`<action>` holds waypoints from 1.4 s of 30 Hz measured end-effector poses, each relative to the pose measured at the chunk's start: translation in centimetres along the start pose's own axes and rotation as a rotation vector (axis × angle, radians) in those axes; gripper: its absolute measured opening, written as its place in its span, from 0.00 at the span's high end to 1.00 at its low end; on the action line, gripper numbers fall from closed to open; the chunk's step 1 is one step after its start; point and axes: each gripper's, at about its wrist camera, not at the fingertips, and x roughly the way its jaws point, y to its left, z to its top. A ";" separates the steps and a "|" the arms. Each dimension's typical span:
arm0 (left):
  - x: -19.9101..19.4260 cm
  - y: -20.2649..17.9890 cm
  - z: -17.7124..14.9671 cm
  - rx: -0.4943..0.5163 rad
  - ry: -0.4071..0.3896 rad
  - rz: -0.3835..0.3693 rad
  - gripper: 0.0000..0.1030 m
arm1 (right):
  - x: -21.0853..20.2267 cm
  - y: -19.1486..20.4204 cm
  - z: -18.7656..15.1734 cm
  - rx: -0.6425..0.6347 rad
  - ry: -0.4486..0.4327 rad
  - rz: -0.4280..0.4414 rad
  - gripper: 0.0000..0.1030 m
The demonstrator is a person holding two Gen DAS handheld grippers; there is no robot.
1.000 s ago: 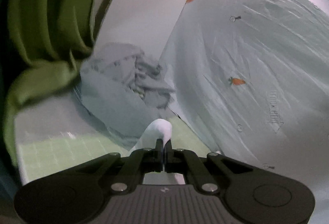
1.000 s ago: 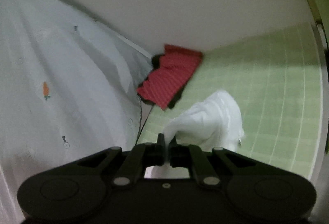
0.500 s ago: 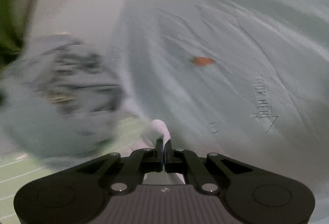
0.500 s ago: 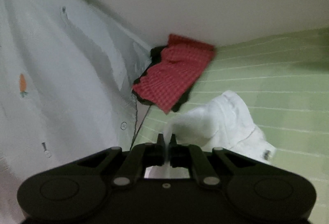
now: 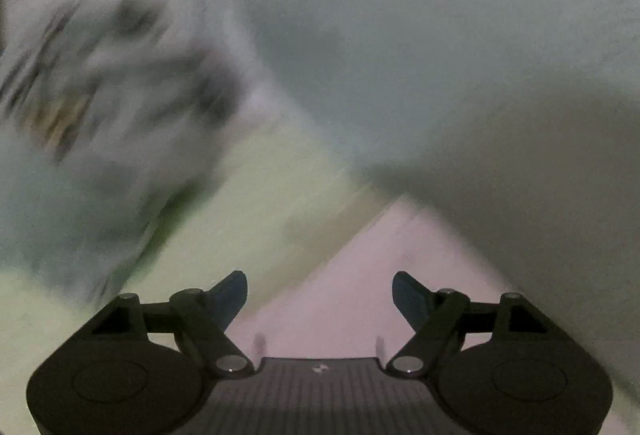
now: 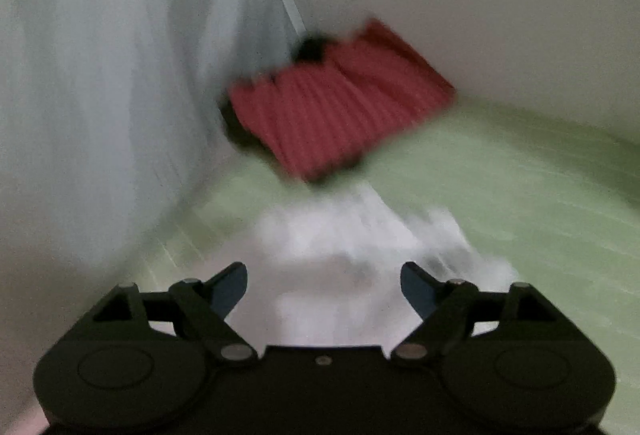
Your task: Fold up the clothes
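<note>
A pale sheet (image 5: 460,55) with a small orange carrot print fills the upper right of the left wrist frame, and again the left side of the right wrist frame; it looks thin and smooth, with fine creases. Below it lies a light green mat (image 6: 520,187) with faint grid lines. In the upper left of the left frame sits a crumpled grey garment (image 5: 100,87), badly blurred, its shape not readable. A red ribbed cloth (image 6: 336,107), roughly rectangular, lies at the centre of the right frame where sheet and mat meet. The white garment (image 6: 360,247) is a soft, bunched heap directly ahead of the right gripper (image 6: 324,285), reaching in between its fingers; its long axis cannot be told through the blur. The right gripper stands wide apart and grips nothing. The left gripper (image 5: 320,295) is likewise spread wide and empty, over a pale pinkish surface. The right hand looks nearer the white garment.
</note>
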 end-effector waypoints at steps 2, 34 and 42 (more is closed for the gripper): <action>0.9 2.4 -2.1 -0.062 0.069 0.031 0.22 | -0.3 -0.8 -2.3 0.028 0.044 -0.024 0.18; -12.9 16.2 -18.1 -0.006 0.106 0.052 0.93 | -2.6 -8.5 -6.6 -0.065 0.167 0.009 0.67; -17.4 20.2 -20.5 0.050 0.102 0.049 0.83 | -4.0 -7.8 -7.2 -0.179 0.181 -0.036 0.63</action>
